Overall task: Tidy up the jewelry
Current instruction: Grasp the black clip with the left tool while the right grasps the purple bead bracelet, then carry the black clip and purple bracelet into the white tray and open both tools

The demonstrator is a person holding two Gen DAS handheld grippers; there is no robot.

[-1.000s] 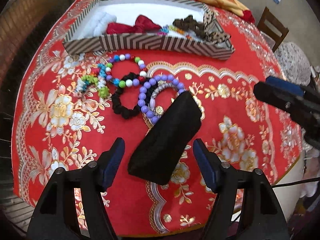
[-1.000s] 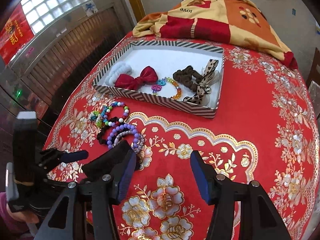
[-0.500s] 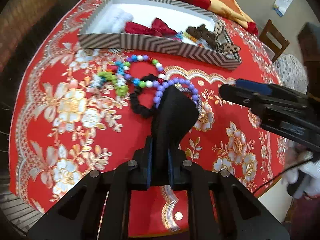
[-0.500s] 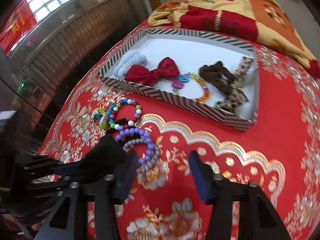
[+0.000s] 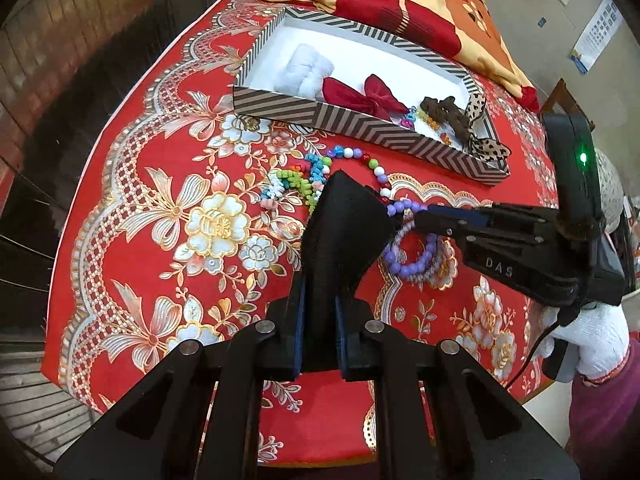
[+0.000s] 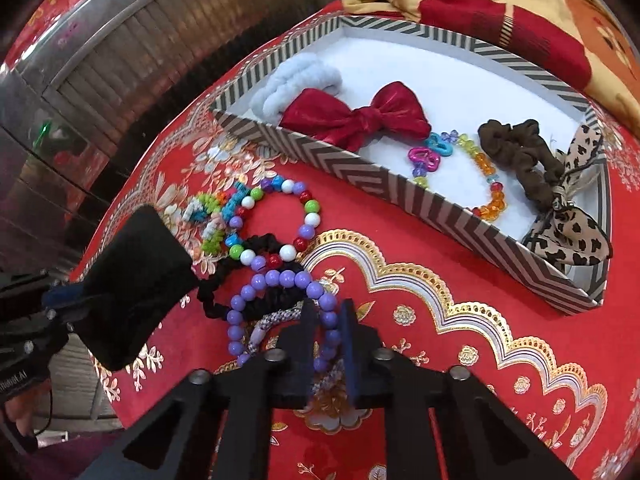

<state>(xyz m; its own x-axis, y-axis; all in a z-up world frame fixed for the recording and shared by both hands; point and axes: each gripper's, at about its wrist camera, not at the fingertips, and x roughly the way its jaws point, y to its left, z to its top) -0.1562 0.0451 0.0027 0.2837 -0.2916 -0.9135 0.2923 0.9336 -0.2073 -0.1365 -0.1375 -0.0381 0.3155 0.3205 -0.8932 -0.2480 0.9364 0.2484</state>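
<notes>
My left gripper (image 5: 320,308) is shut on a black pouch (image 5: 340,232) and holds it lifted and tilted over the red tablecloth; the pouch also shows at the left of the right wrist view (image 6: 132,284). My right gripper (image 6: 328,320) is shut on the purple bead bracelet (image 6: 276,280), which lies with a silver bracelet (image 6: 276,320), a black scrunchie (image 6: 256,248) and multicoloured bead bracelets (image 6: 280,220). In the left wrist view the right gripper (image 5: 432,220) reaches in from the right onto the purple bracelet (image 5: 412,264).
A striped box (image 6: 360,176) at the back holds a white scrunchie (image 6: 296,84), red bow (image 6: 360,116), plastic bead bracelet (image 6: 480,176), brown scrunchie (image 6: 520,152) and leopard bow (image 6: 572,232). A folded blanket (image 6: 500,4) lies behind it. The table edge drops off at the left.
My left gripper closed on the pouch and lifted it. My right gripper moved forward to the bracelet pile and closed on the purple bracelet.
</notes>
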